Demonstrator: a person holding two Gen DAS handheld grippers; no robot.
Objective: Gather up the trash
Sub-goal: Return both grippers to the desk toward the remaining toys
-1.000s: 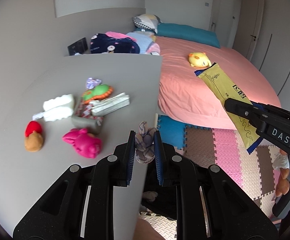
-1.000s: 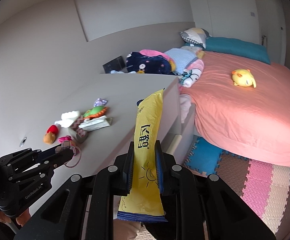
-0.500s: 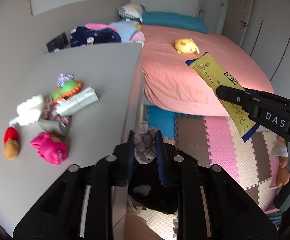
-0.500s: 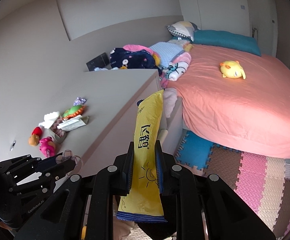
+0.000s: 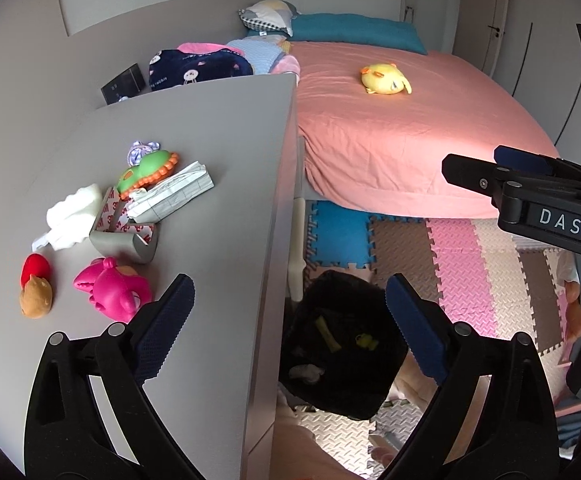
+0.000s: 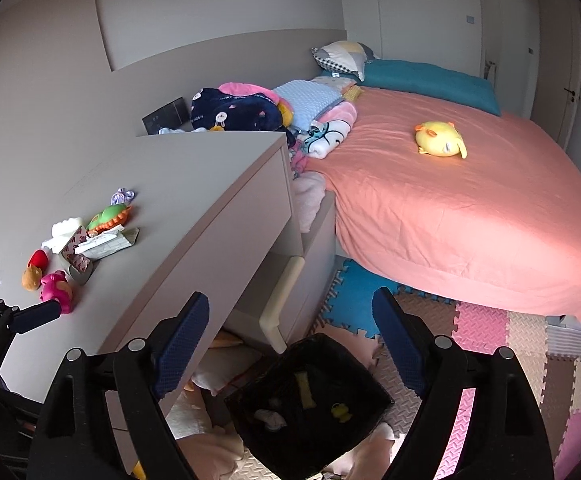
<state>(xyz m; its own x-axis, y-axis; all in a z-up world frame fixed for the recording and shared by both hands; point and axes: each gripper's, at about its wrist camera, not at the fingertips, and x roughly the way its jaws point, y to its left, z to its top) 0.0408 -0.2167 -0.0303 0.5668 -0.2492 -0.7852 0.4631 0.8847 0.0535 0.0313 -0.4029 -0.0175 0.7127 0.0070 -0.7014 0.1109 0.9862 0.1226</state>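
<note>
Below both wide-open grippers (left (image 5: 288, 312), right (image 6: 290, 328), each empty) sits bin (image 6: 370, 384).

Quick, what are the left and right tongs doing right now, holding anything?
Left tongs: open, holding nothing, above the black bin.
Right tongs: open, holding nothing.

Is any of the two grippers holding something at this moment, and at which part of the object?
Nothing is held. The left gripper and the right gripper are both open and empty above the black trash bin.
</note>
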